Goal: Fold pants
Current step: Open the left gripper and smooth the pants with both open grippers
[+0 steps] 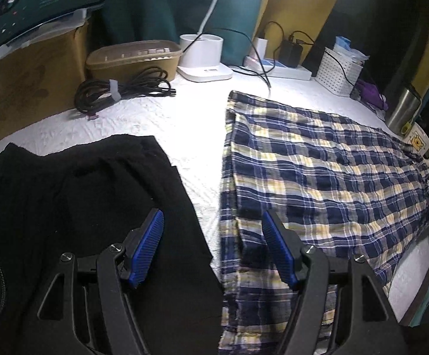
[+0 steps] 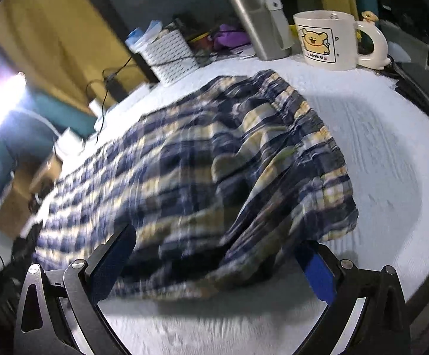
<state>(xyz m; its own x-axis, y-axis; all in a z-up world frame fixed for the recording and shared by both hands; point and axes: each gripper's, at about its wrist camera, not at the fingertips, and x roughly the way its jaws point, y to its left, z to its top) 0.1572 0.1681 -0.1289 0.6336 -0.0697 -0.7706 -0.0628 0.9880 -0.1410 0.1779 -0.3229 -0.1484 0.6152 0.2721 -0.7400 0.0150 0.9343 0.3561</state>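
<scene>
Blue, yellow and white plaid pants [image 1: 317, 165] lie spread flat on the white textured table cover [image 1: 161, 121]. In the left wrist view my left gripper [image 1: 213, 216] stands open over the pants' left edge. One blue pad [image 1: 150, 242] hangs above a black garment [image 1: 75, 195], the other pad [image 1: 279, 251] above the plaid cloth. The right wrist view is blurred. There my right gripper [image 2: 214, 239] is wide open at the near edge of the plaid pants [image 2: 202, 159], with rumpled cloth lying between the fingers and over the right fingertip. The gathered waistband [image 2: 317, 136] lies to the right.
Along the back stand a coiled black cable [image 1: 119, 90], a brown lidded container [image 1: 134, 57], a white lamp base [image 1: 204, 59], a power strip with chargers [image 1: 276, 66] and a white basket [image 1: 338, 71]. A steel tumbler [image 2: 255, 17] and a bear mug [image 2: 329, 40] stand near the waistband.
</scene>
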